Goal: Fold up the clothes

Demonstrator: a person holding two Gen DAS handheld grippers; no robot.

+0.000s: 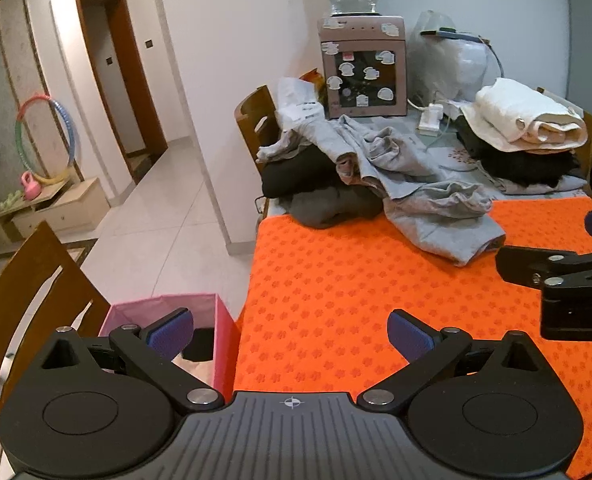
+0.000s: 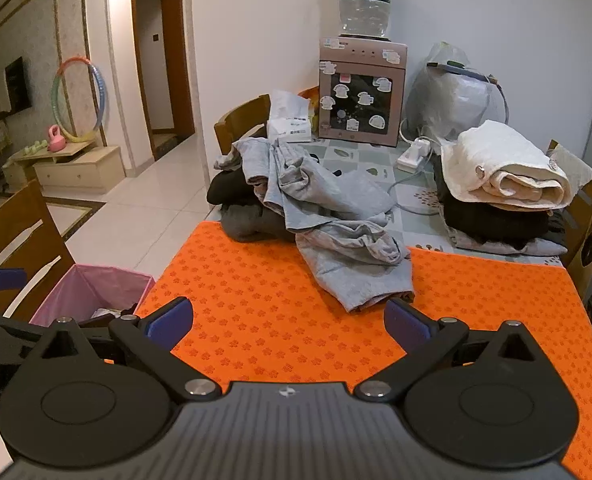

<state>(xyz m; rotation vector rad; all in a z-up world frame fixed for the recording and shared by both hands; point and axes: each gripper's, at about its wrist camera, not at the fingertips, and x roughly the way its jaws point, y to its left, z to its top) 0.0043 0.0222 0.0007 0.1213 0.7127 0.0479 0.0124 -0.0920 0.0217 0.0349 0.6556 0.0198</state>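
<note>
A crumpled grey garment (image 1: 428,200) lies on a heap of dark clothes (image 1: 316,184) at the far edge of the orange mat (image 1: 356,300). It also shows in the right wrist view (image 2: 336,232), its end hanging onto the orange mat (image 2: 276,300). My left gripper (image 1: 290,334) is open and empty above the mat's near left edge. My right gripper (image 2: 288,322) is open and empty, just short of the grey garment's near end. The right gripper also shows at the right edge of the left wrist view (image 1: 556,272).
A folded pile, cream cloth (image 2: 508,168) on top of dark ones, sits at the back right. A pink fabric bin (image 1: 200,320) stands on the floor left of the table. A water dispenser (image 2: 362,96), a power strip (image 2: 414,154) and wooden chairs (image 1: 28,300) surround the table.
</note>
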